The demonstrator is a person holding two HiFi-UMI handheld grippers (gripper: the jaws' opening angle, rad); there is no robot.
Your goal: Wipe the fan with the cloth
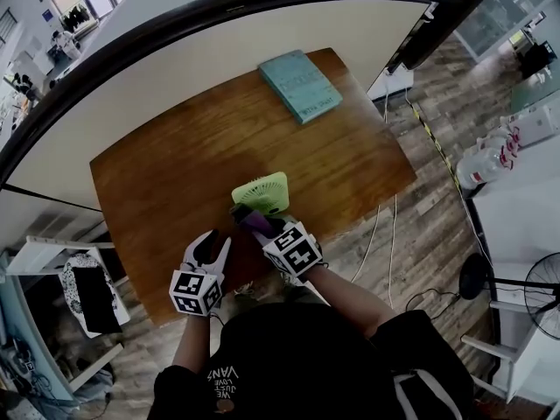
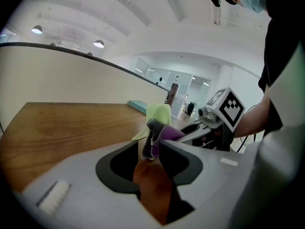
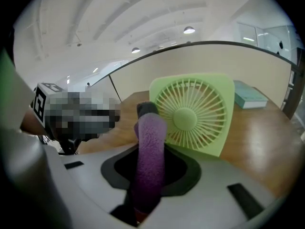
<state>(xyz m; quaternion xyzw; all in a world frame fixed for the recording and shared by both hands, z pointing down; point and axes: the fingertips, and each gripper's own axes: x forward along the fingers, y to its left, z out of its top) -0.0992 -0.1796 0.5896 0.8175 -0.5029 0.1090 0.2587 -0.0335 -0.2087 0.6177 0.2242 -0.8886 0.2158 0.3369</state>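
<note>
**Cloth pinched by both claws, fan just beyond it**

From my seat I take the biggest thing first: the wooden table (image 1: 175, 173), backed along its far edge by a white partition (image 1: 219, 59) with a dark curved rail on top. A teal book (image 1: 300, 84) lies flat at the table's far right corner, well apart from everything else.

Next down is the pale green desk fan (image 1: 262, 192), a small square one standing near the table's front edge. In the right gripper view its round grille (image 3: 193, 113) faces me squarely, spokes fanning out from a plain centre hub, and the frame leans a little to one side.

My two tools sit close together at the front edge, just on the near side of the fan. The right gripper (image 1: 262, 228) has its claw pressed in on the cloth. In its own view, the purple roll rises straight up from between the jaws, with a grey end on top. The left gripper (image 1: 223, 239) comes in from the left. In its view the jaws are drawn in with the other end of the cloth between their tips, and bare wood shows through the gap lower down.

Smallest is the cloth (image 1: 252, 220) itself, purple on one face and grey on the other, bunched between the two claws. It overlaps the fan's lower left corner in the right gripper view; I cannot tell whether it touches the frame.
</note>
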